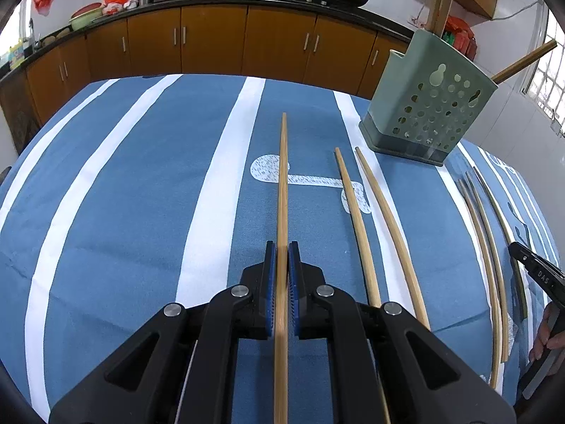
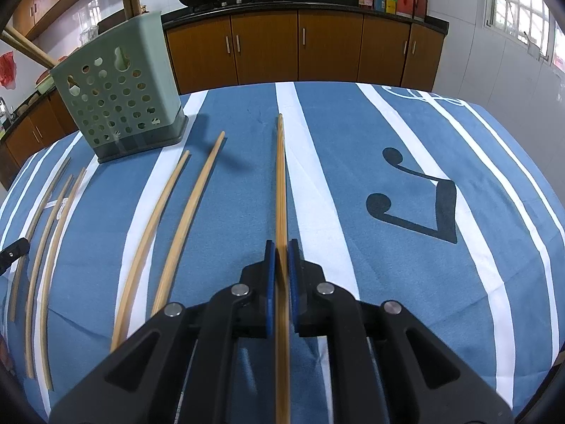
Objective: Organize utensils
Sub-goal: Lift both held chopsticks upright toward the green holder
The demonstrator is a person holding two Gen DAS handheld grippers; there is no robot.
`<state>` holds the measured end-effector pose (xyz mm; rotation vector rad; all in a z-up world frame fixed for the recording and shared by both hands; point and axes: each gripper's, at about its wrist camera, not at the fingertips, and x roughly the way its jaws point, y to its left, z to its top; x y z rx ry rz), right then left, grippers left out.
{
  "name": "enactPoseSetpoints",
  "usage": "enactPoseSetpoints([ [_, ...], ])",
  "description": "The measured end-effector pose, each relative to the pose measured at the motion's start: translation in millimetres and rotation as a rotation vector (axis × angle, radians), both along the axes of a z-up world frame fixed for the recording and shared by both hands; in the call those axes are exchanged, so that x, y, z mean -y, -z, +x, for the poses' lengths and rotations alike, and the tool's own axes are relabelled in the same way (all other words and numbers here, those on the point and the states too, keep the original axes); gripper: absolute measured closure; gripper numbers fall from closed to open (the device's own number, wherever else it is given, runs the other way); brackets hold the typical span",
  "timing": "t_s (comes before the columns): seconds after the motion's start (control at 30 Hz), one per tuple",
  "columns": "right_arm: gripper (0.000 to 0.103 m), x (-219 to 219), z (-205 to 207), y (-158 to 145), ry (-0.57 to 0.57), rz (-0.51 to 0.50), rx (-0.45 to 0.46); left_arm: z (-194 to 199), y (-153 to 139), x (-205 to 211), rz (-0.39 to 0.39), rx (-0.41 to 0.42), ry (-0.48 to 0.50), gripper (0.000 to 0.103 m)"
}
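Observation:
My left gripper (image 1: 282, 247) is shut on a long bamboo chopstick (image 1: 283, 176) that runs forward between the blue pads, over the blue striped tablecloth (image 1: 123, 194). Right of it lie two loose chopsticks (image 1: 356, 219), and three more (image 1: 487, 247) lie further right. A green perforated utensil holder (image 1: 427, 106) stands at the back right with chopsticks in it. In the right wrist view my right gripper (image 2: 281, 245) is shut on a chopstick (image 2: 280, 176), possibly two lying together. The holder (image 2: 120, 95) stands far left there. Two loose chopsticks (image 2: 176, 219) and three others (image 2: 53, 233) lie left of it.
The right gripper's black body (image 1: 536, 272) and a hand show at the right edge of the left wrist view. The left gripper's tip (image 2: 14, 251) pokes in at the left edge of the right wrist view. Wooden kitchen cabinets (image 1: 212, 39) with woks line the wall behind the table.

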<state>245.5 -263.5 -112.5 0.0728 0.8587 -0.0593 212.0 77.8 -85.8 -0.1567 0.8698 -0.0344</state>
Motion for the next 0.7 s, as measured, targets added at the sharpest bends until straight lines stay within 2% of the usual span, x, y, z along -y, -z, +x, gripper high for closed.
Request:
enactPoseSetpoints([
  [0.17, 0.094, 1.1, -3.6, -0.1, 0.004, 0.008, 0.000, -3.4, -0.5, -0.7, -0.005, 0.001, -0.006, 0.094],
  [0.3, 0.094, 0.5, -13.7, -0.2, -0.005, 0.007, -0.005, -14.6, -1.5, 0.2, -0.021, -0.005, 0.009, 0.087],
  [0.5, 0.094, 1.1, -25.9, 0.6, -0.008, 0.011, -0.006, -28.4, -0.8, 9.0, 0.043, -0.002, 0.036, 0.087],
  [0.6, 0.094, 1.6, -26.8, 0.8, -0.007, 0.015, -0.003, -31.1, -0.4, 10.1, 0.050, -0.003, 0.037, 0.088],
  [0.7, 0.095, 2.7, -26.9, -1.3, -0.006, 0.021, -0.009, -30.7, 0.0, 6.7, 0.053, -0.010, 0.028, 0.096],
])
